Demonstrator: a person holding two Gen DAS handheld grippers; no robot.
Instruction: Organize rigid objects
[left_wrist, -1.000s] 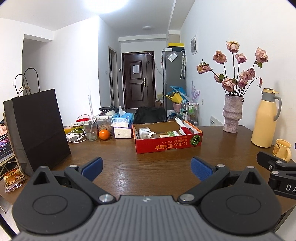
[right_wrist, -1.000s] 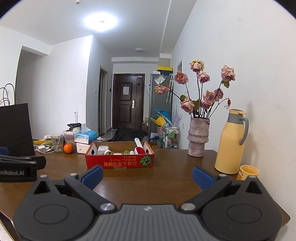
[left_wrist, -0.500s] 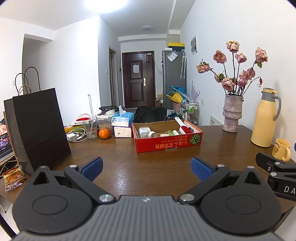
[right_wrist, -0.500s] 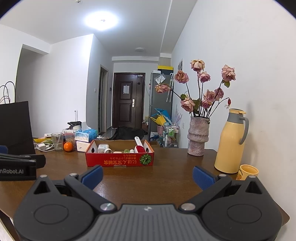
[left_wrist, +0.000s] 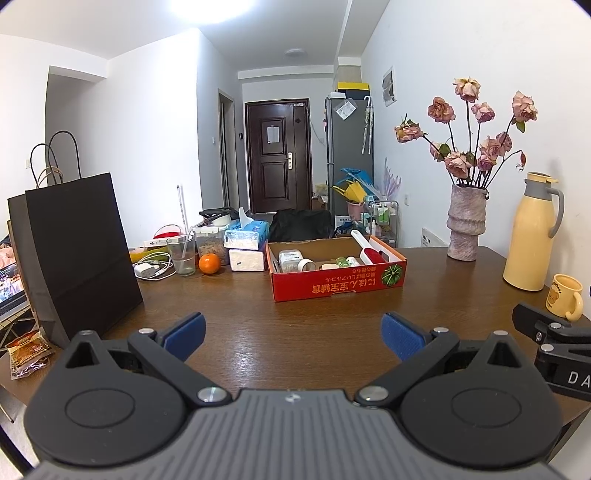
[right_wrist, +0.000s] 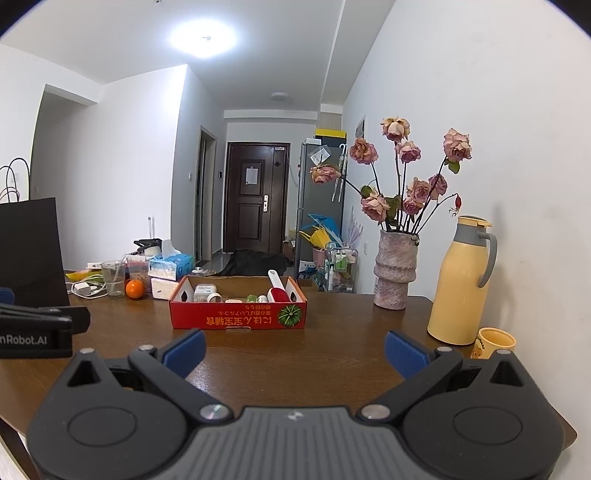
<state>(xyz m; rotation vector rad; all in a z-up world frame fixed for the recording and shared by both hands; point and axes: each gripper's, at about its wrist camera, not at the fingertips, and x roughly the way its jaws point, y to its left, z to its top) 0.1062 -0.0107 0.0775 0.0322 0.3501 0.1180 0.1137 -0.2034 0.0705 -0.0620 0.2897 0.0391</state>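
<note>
A red cardboard box (left_wrist: 338, 286) sits mid-table; it also shows in the right wrist view (right_wrist: 238, 317). Inside lie a white jar (left_wrist: 290, 258), a tape roll (left_wrist: 306, 264), small bottles and a red-and-white lint roller (left_wrist: 369, 251). My left gripper (left_wrist: 293, 334) is open and empty, held above the near table, well short of the box. My right gripper (right_wrist: 294, 349) is open and empty, also short of the box. Each gripper shows at the edge of the other's view.
A black paper bag (left_wrist: 79, 251) stands at the left. A glass (left_wrist: 181, 254), an orange (left_wrist: 209, 263), tissue boxes (left_wrist: 245, 240) and chargers lie behind. A vase of roses (left_wrist: 465, 221), a yellow thermos (left_wrist: 532, 232) and a yellow mug (left_wrist: 565, 301) stand at the right.
Both views have shifted only slightly; the grippers stay open and empty and nothing on the table has moved.
</note>
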